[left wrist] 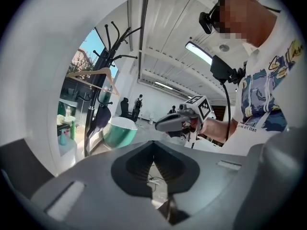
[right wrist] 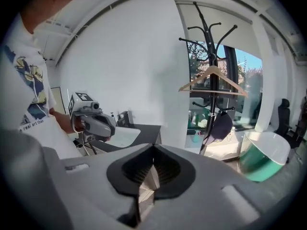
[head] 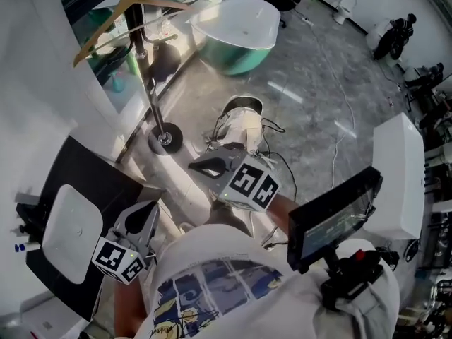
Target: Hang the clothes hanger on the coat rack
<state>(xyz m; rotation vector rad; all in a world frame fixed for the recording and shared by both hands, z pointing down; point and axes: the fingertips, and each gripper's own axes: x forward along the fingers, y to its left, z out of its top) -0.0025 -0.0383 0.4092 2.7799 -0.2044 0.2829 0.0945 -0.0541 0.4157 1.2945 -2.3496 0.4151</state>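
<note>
The wooden clothes hanger [head: 134, 9] hangs on the black coat rack [head: 150, 90] at the upper left of the head view, apart from both grippers. It also shows on the rack's hooks as the hanger [left wrist: 91, 75] in the left gripper view and the hanger [right wrist: 212, 80] in the right gripper view. My left gripper [head: 147, 214] is low at the left, near my body. Its jaws meet with nothing between them [left wrist: 153, 145]. My right gripper [head: 198, 167] points toward the rack's base, jaws shut and empty [right wrist: 153, 150].
A dark cap [head: 166, 55] hangs lower on the rack. A green-and-white tub [head: 236, 34] stands beyond it. White shoes [head: 244, 129] and cables lie on the grey floor. A black table [head: 49, 189] with a white tray is at the left; a screen [head: 332, 217] is at the right.
</note>
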